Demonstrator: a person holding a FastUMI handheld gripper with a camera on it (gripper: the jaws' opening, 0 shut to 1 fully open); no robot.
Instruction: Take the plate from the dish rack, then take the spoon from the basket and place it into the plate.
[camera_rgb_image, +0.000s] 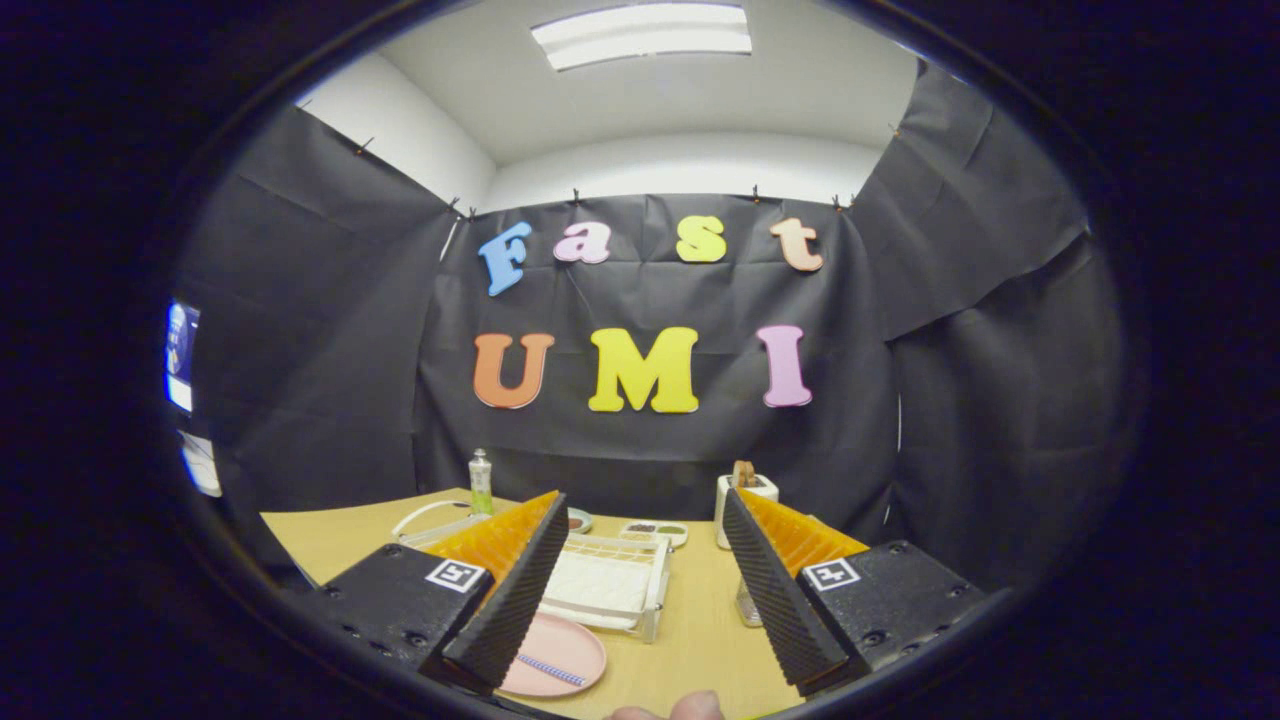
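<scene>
Gripper view: gripper (640, 590) open above wooden table (700, 640).

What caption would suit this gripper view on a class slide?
Open fingers frame a wooden table: white dish rack ahead, pink plate holding a striped spoon nearer.

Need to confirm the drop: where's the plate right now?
In the gripper view the plate lies flat on the table, just before the dish rack, by the open gripper's left finger.

Gripper view rides above fingers (560, 580), facing forward over table (690, 630), close, toward booth's back wall (650, 450).
</scene>
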